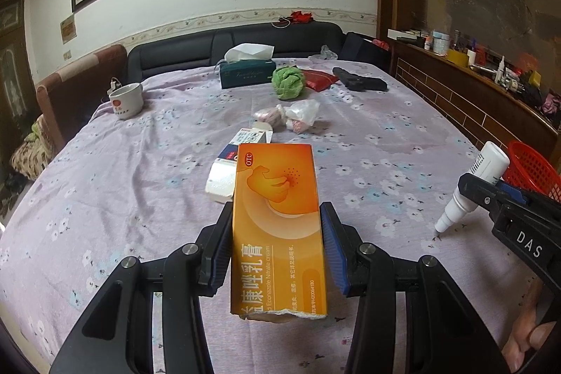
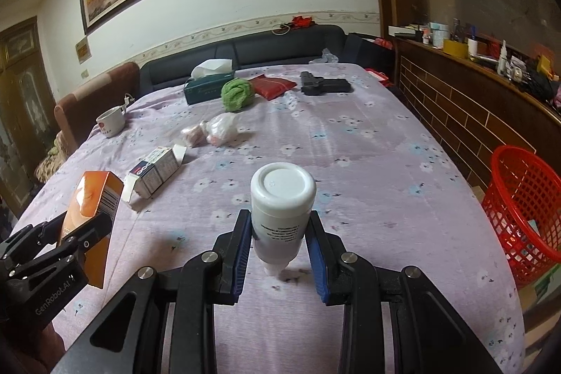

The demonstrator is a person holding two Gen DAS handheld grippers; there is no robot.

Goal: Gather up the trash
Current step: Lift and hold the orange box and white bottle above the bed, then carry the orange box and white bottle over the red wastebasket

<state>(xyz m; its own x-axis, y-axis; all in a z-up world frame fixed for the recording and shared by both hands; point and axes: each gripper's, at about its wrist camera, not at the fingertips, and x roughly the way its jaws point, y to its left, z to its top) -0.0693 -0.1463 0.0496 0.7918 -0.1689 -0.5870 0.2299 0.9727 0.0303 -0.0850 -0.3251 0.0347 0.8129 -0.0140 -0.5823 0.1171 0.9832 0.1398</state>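
So both hands are loaded right now; the left gripper (image 1: 277,247) is pinching an orange ointment carton (image 1: 278,226) by its long side walls, long axis running straight out along the fingers, torn end back toward the camera; it's held above the near edge of the flowered bedspread (image 1: 385,135). I'd guess it's empty cardboard, so feather-light and easy to crush; squeezing near a folded edge seems safer than mid-panel. The right gripper (image 2: 278,244) clamps a white plastic bottle (image 2: 282,198) round its body, nozzle pointing down at the cloth, flat base up toward the far edge; probably stiff, light, a bit slick. The red mesh basket (image 2: 522,209) sits off the bed's right edge.
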